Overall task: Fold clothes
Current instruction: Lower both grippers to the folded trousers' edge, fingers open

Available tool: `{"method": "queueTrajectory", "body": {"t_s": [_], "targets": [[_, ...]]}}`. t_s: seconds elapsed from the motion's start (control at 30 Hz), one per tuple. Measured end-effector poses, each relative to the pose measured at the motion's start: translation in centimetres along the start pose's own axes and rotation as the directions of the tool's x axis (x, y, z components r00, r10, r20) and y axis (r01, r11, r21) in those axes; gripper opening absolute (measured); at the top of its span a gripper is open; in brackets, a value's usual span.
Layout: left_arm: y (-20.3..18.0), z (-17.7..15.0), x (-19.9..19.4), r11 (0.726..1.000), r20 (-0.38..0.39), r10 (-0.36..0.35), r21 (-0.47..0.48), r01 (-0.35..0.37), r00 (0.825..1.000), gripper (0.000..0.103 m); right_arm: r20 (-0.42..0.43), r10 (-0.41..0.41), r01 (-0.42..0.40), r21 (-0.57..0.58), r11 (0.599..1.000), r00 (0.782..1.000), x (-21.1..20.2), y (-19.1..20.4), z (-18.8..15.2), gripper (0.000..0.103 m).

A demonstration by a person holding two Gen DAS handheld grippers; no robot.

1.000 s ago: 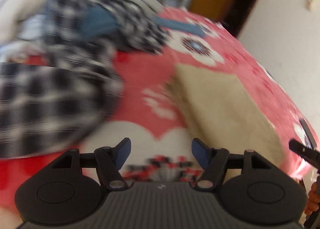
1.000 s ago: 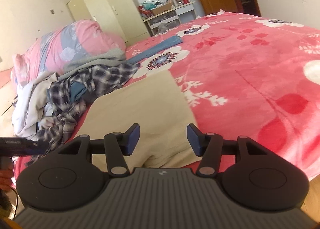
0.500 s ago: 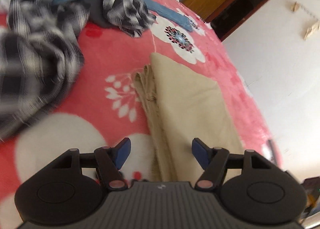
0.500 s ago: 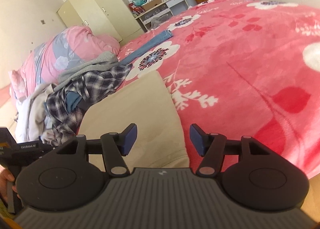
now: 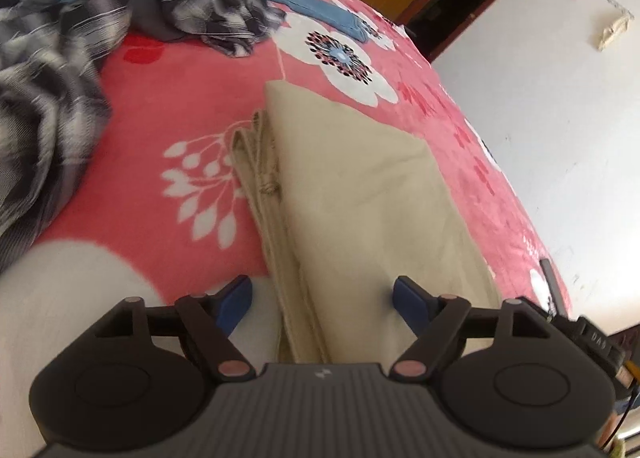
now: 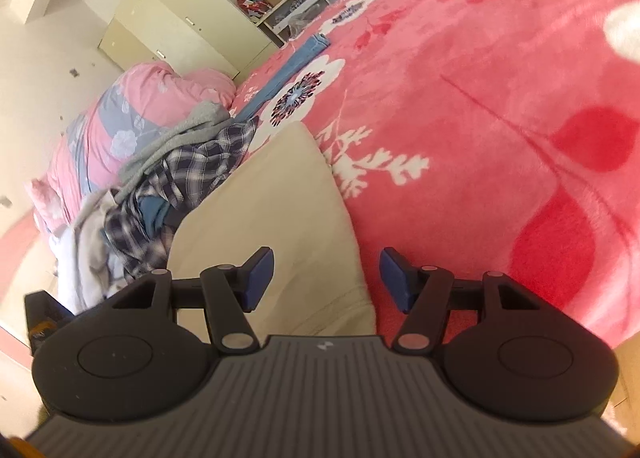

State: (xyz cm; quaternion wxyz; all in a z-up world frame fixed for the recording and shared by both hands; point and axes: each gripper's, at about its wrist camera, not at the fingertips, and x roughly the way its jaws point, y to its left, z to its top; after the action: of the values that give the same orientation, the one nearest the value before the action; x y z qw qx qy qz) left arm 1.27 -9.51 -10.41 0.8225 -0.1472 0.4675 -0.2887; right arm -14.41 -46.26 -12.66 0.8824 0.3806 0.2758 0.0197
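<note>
1. Grippers nearest: left gripper (image 5: 322, 294) with jaws spread wide, nothing between them, hovering over near end of beige garment (image 5: 360, 194); right gripper (image 6: 326, 274) likewise spread and empty, above garment's near right corner.
2. Beige garment (image 6: 272, 214) lying flat on red floral blanket (image 5: 160, 106), folded into long narrow rectangle, stacked layer edges and small drawstring knot showing along left side.
3. Fits either a finished fold or one awaiting another halving; cannot tell which.
4. Risk: pinching only top layer at near edge, so stacked layers slide apart and rectangle skews.
5. Risk: snagging plush blanket together with cloth if jaws dip too low.
6. Farther left: heap of plaid shirt (image 5: 48, 98), blue cloth and grey top (image 6: 176, 138), unfolded, close enough to be dragged by a wide sweep.
7. Beyond: blue folded piece (image 5: 320, 10) near white flower print, pink quilt (image 6: 132, 114), cabinet, door.
</note>
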Motion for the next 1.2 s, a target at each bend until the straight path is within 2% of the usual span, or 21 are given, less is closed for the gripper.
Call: {"method": "queueTrajectory", "body": {"t_s": [0.17,0.37,0.43,0.57,0.8,1.2], "targets": [[-1.4,1.1,1.5,0.996,-0.017,0.044,0.08,-0.042,0.999,0.082,-0.074,0.086,-0.081,0.066,0.995,0.994,2.9,-1.4,2.9,0.059],[-2.5,1.5,2.4,0.987,-0.023,0.083,0.138,-0.079,0.996,0.085,-0.236,0.202,-0.172,0.141,0.975,0.95,9.7,-1.9,7.1,0.059],[-2.7,1.3,2.4,0.985,-0.015,0.092,0.148,-0.089,0.996,0.085,-0.256,0.221,-0.188,0.146,0.971,0.941,11.7,-1.4,7.8,0.059],[-2.9,0.9,2.3,0.981,0.004,0.104,0.165,-0.103,0.995,0.085,-0.256,0.243,-0.203,0.172,0.964,0.936,14.1,-0.7,8.6,0.059],[-3.3,1.0,2.4,0.974,0.006,0.125,0.188,-0.124,0.992,0.085,-0.29,0.3,-0.248,0.202,0.947,0.909,12.4,-1.7,8.1,0.058],[-4.0,0.4,2.4,0.961,0.038,0.155,0.224,-0.16,0.987,0.085,-0.349,0.31,-0.264,0.173,0.949,0.884,9.4,-2.1,6.5,0.058]]}}
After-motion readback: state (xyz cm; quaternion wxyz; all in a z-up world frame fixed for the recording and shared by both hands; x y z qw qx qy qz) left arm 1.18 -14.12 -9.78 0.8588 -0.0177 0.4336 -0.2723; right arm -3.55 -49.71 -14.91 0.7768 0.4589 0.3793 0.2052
